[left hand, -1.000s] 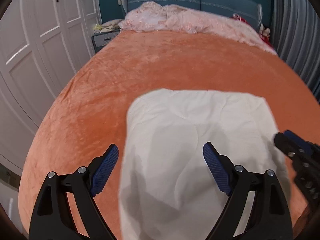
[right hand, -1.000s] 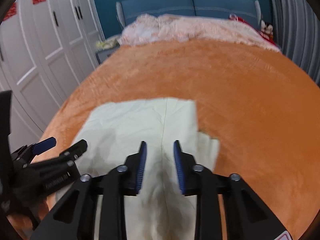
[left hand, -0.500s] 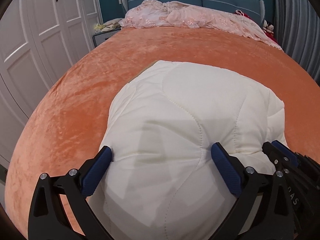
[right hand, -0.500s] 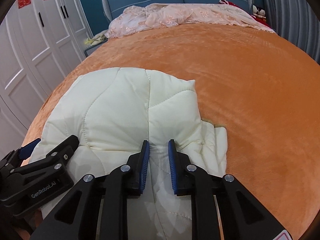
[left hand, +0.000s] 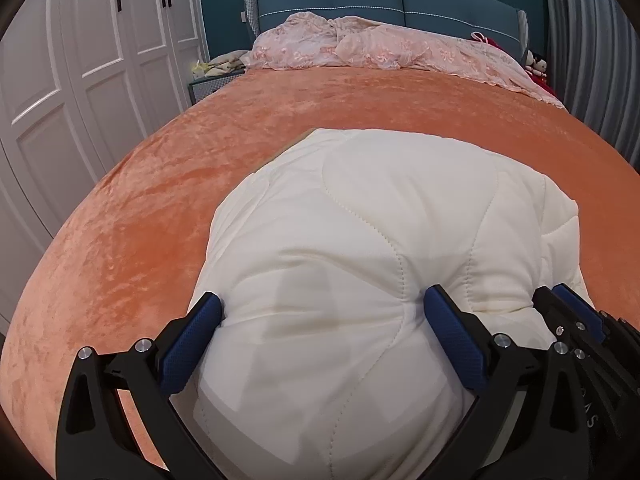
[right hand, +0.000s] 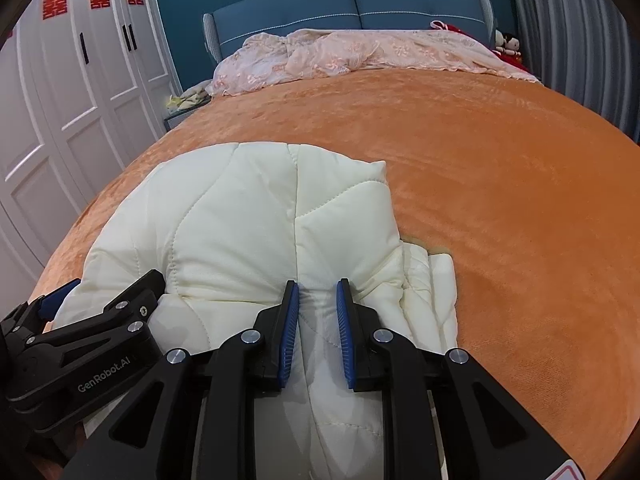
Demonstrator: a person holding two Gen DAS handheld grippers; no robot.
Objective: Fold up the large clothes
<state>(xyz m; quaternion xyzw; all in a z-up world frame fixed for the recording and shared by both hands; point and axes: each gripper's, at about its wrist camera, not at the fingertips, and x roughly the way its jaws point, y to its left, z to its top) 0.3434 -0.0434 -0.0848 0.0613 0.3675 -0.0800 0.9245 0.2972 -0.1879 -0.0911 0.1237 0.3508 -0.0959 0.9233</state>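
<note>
White wardrobe point(left hand: 80, 80) at frame left. My left tongs point(left hand: 324, 320) just opened wide, puffy cream coat point(left hand: 380, 240) bulging between pads. Coat sits mid-frame on orange bed point(right hand: 500, 200). My right tongs point(right hand: 318, 312) pinch coat fold tight.

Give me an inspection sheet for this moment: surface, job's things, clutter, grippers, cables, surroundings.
Surface: bed with orange plush cover, wide bare area to the right of the garment.
Job's things: cream quilted garment, folded into a puffy bundle near the bed's front edge; some layers stick out at its right side.
Clutter: pink lace bedding bunched at the headboard end; red items at the far right corner, too small to tell.
Grippers: left gripper jaws wide, straddling the bundle, having just been opening; right gripper pinching a fold of the garment.
Cables: nothing seen.
Surroundings: white wardrobe with red paper cutouts, blue headboard, grey curtain, bedside stand with small items.
</note>
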